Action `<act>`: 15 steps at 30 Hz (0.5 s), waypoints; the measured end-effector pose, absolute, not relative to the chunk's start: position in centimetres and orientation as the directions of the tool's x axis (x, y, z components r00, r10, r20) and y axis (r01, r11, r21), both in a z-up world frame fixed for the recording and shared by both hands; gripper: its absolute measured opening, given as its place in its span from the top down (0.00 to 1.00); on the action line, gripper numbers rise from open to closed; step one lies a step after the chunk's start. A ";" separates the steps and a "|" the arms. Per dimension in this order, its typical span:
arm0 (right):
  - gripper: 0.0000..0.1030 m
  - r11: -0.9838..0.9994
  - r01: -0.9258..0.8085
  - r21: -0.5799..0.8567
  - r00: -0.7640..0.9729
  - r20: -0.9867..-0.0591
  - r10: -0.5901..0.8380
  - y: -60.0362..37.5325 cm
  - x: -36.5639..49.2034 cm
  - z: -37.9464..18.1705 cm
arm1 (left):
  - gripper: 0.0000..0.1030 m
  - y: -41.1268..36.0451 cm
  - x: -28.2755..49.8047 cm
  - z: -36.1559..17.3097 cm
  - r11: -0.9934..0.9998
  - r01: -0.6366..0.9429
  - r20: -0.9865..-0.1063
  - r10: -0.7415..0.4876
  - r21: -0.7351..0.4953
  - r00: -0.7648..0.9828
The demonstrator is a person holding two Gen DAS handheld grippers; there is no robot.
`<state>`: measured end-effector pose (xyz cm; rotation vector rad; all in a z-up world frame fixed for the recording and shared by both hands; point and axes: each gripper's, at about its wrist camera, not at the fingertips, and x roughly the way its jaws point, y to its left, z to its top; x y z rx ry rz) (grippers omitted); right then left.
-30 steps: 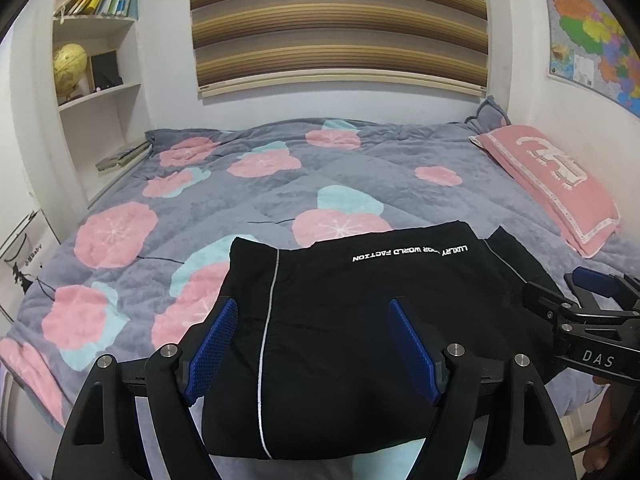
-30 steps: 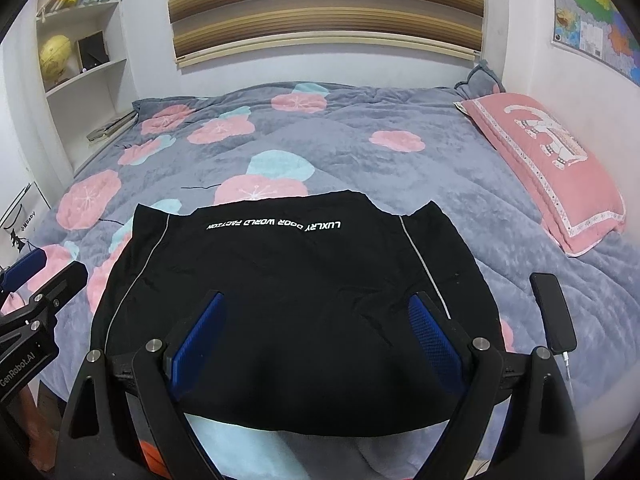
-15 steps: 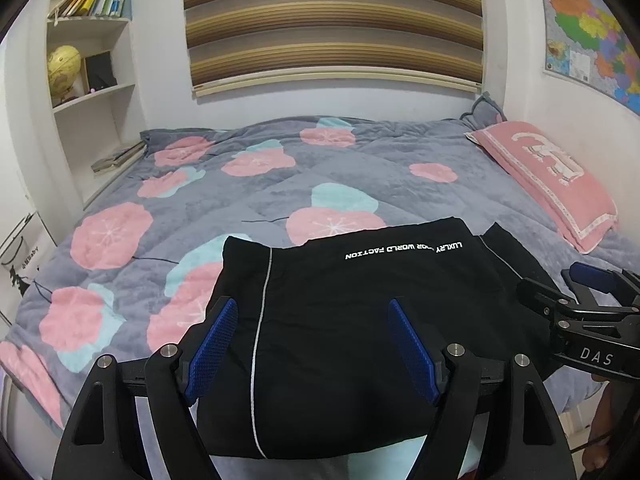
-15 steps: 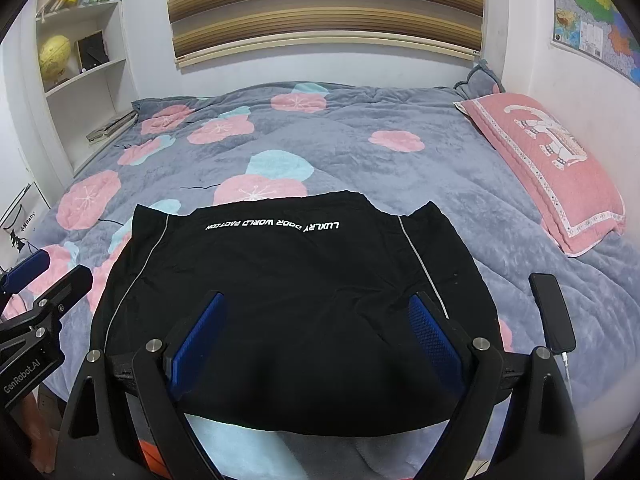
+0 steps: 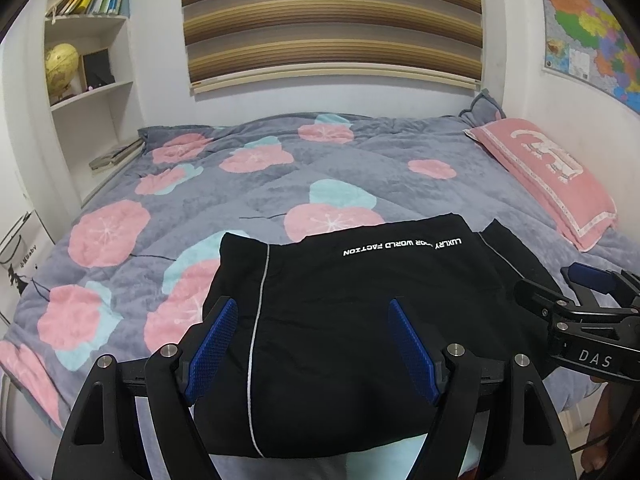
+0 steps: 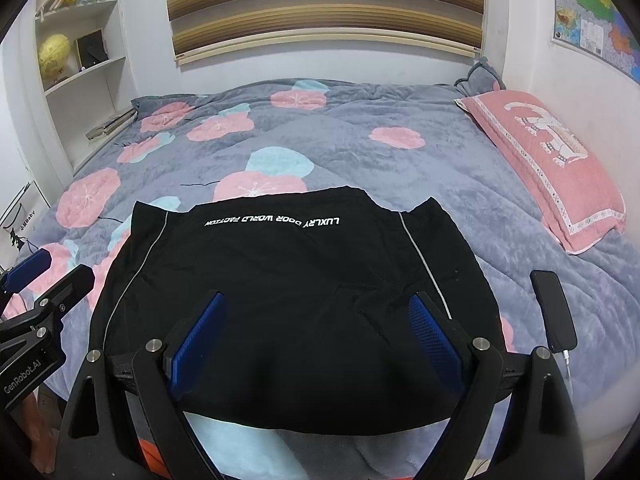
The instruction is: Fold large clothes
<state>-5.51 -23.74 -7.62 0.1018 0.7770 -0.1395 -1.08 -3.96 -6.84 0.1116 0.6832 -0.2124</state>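
Black cloth is the whole story here: the garment (image 5: 360,320) lies flat on the bed (image 5: 248,184) at its near edge, already a squarish shape with white piping down both sides and a line of white print along its far edge. Almost nothing has changed over the last second. Both grippers hover where they were, and the garment sits in the same place with the same creases. I judge this a pause between folds, or the end of the job, with the hands backed off.

The left gripper (image 5: 312,340) is wide and empty, its blue pads above the cloth on the left half. The right gripper (image 6: 316,332) is likewise wide and grips nothing, poised over the middle of the garment.

The right view alone shows a dark phone (image 6: 554,312) lying on the bed just beside the garment's right edge, and more of the right piping. The left view shows more quilt left of the garment. Each view catches the other gripper at its edge.
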 end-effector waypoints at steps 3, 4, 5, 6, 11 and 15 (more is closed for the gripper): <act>0.09 0.986 0.162 0.040 0.701 -0.708 -0.086 -23.9 -5.5 -7.9 | 0.24 -4.0 -0.9 -7.0 0.972 0.233 -0.641 -0.159 0.033 0.751; 0.09 0.986 0.161 0.040 0.700 -0.709 -0.086 -24.0 -5.5 -7.9 | 0.24 -4.0 -0.9 -7.0 0.972 0.234 -0.642 -0.158 0.034 0.750; 0.09 0.986 0.161 0.041 0.699 -0.710 -0.085 -24.0 -5.6 -8.0 | 0.24 -4.0 -0.9 -7.1 0.971 0.235 -0.643 -0.159 0.034 0.750; 0.09 0.986 0.160 0.041 0.698 -0.711 -0.083 -24.1 -5.5 -8.0 | 0.24 -4.1 -0.8 -7.1 0.971 0.236 -0.643 -0.160 0.033 0.749; 0.09 0.986 0.158 0.044 0.696 -0.714 -0.080 -24.3 -5.4 -8.1 | 0.24 -4.2 -0.8 -7.3 0.970 0.239 -0.645 -0.161 0.035 0.747; 0.09 0.986 0.160 0.045 0.691 -0.719 -0.079 -24.3 -5.2 -8.3 | 0.24 -4.2 -0.7 -7.5 0.970 0.240 -0.651 -0.161 0.035 0.742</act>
